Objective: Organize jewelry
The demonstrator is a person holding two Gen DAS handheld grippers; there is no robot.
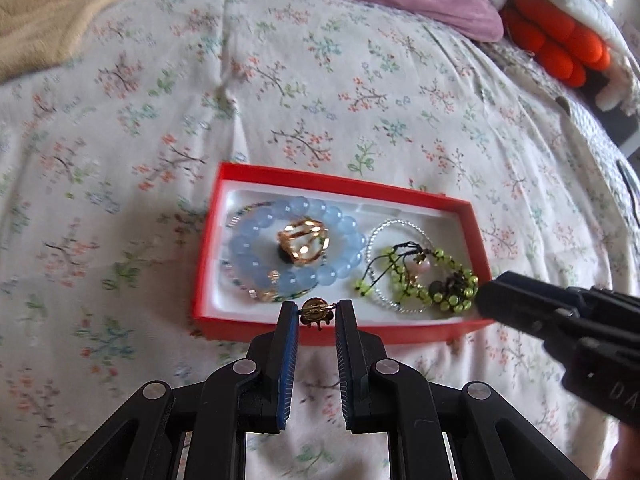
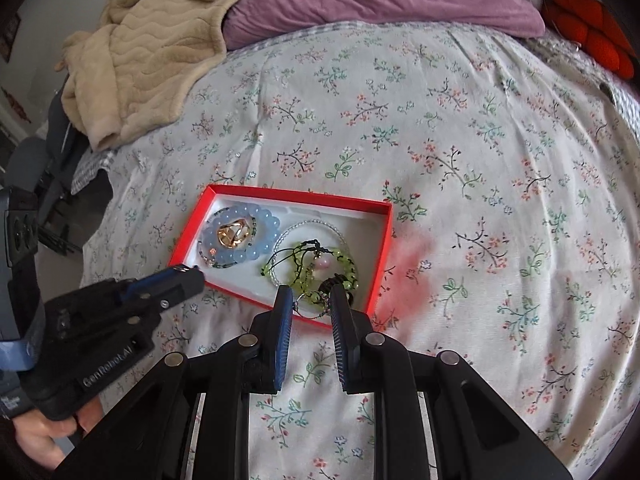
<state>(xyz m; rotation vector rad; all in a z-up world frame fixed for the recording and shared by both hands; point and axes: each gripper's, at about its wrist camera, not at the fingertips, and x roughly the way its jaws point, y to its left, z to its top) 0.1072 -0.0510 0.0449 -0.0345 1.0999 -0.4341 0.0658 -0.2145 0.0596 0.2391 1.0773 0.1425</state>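
Note:
An open red box (image 1: 340,186) (image 2: 296,194) with a white lining lies on the floral bedspread. In its left half lie a blue bead bracelet (image 1: 256,224) (image 2: 240,256) and a gold ring (image 1: 304,242) (image 2: 234,234). In its right half a silver bead bracelet (image 1: 400,224) and a green bead bracelet (image 1: 452,300) (image 2: 348,260) are tangled. My left gripper (image 1: 317,307) (image 2: 192,274) hangs over the box's near rim, shut on a small gold ornament (image 1: 316,316). My right gripper (image 2: 311,294) (image 1: 486,296) is over the near right corner, shut on a small dark ornament (image 2: 333,283) with a dangling chain.
A beige blanket (image 2: 148,60) is heaped at the far left of the bed and a purple pillow (image 2: 380,0) lies along the back. An orange plush thing (image 1: 560,48) sits at the far right. A person's hand (image 2: 44,436) holds the left gripper.

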